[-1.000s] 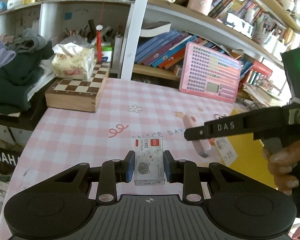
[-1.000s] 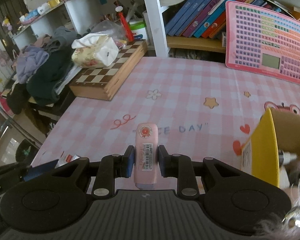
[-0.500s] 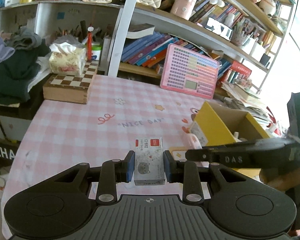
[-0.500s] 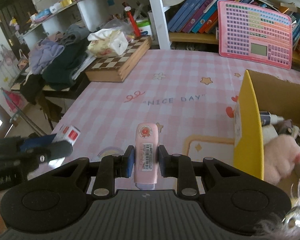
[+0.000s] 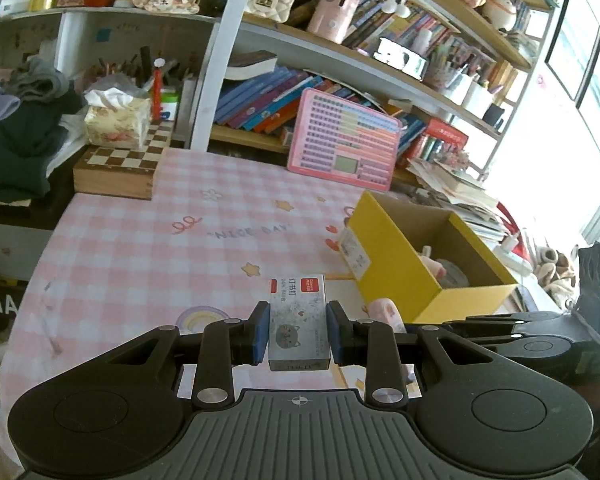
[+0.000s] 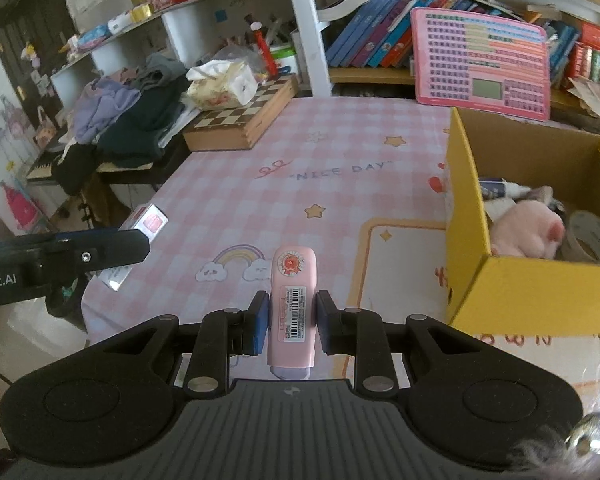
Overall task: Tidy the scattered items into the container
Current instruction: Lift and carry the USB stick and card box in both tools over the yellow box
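My left gripper (image 5: 299, 330) is shut on a small grey staple box (image 5: 299, 320) with a cat print, held above the pink checked table. My right gripper (image 6: 291, 322) is shut on a pink stick-shaped item (image 6: 293, 312) with a barcode label. A yellow cardboard box (image 5: 396, 264) stands to the right; in the right wrist view the box (image 6: 540, 284) holds a pink plush toy (image 6: 528, 234) and a tape roll (image 6: 592, 236). The left gripper with its staple box shows at the left of the right wrist view (image 6: 148, 222). The right gripper shows low right in the left wrist view (image 5: 500, 326).
A wooden chess box (image 5: 120, 168) with a tissue box (image 5: 116, 126) on it sits at the table's far left. A pink calculator board (image 5: 342, 146) leans against the bookshelf behind. Dark clothes (image 6: 132, 120) pile up left of the table.
Both grippers have pulled back and up from the table with their items held. The yellow box has come into fuller view on the right.
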Demonstrator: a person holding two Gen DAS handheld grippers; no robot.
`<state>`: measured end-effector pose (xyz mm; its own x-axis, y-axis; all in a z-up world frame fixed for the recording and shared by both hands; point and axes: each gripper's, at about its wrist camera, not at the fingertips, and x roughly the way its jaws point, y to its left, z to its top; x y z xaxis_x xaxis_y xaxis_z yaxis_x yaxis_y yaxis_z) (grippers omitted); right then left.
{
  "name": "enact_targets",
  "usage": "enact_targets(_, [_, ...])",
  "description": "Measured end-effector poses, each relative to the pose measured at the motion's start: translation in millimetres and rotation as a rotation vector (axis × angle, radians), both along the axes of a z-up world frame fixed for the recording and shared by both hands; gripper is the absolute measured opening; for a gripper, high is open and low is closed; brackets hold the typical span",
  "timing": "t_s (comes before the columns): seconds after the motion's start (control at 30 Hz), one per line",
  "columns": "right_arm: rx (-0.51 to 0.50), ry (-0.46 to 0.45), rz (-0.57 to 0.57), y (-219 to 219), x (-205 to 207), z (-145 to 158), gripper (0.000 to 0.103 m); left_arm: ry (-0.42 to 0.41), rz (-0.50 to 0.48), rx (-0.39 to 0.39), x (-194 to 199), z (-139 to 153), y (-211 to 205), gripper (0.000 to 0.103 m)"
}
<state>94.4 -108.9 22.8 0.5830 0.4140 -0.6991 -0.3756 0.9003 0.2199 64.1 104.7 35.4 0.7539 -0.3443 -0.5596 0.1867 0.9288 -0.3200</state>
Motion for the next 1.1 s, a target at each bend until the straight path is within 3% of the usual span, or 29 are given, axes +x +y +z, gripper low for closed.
enact_targets(0.53, [-0.025,0.01,-0.117,-16.3,-55.4,-6.2,0.023,0.044,-0.101,-0.043,-23.8,-6.8,-14.6,0.028])
enact_targets(1.1, [-0.053,0.031,-0.288,-75.2,-76.2,-6.8,0.023,0.069,-0.262,-0.062,-8.0,-10.1,-71.5,0.028])
